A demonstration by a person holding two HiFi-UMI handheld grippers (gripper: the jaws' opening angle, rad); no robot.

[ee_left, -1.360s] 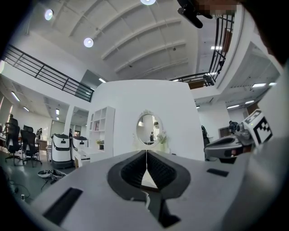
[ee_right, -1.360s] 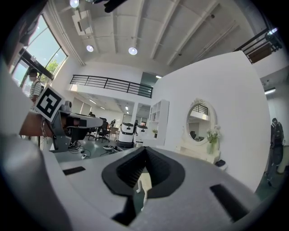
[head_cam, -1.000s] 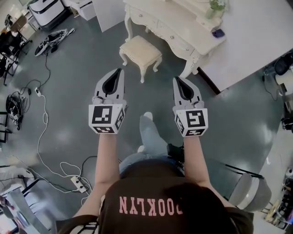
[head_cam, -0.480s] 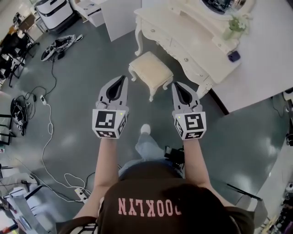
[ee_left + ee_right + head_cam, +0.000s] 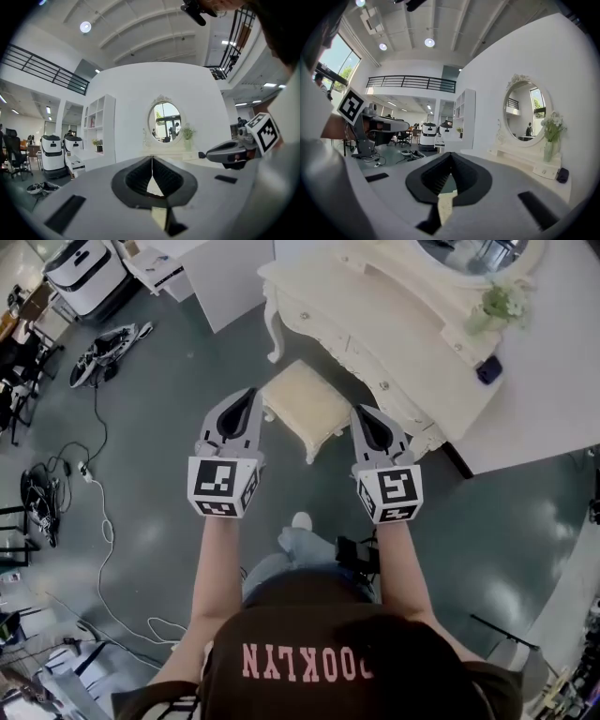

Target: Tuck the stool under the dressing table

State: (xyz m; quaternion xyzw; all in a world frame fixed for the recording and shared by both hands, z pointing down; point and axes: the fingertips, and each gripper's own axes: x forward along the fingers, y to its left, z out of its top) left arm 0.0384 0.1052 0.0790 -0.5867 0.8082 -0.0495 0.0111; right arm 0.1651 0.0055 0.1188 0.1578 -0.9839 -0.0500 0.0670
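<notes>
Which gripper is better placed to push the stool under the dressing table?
Probably the left gripper: shut, it sits on the side of the stool away from the dressing table. The right gripper, also shut, is at the stool's table-side corner.

Your left tool and right tool sit to either side of the cream cushioned stool. The stool stands on the grey floor, just in front of the white carved dressing table. A small vase of flowers stands toward that table's right end. A white cable trails across the floor on your left.
</notes>
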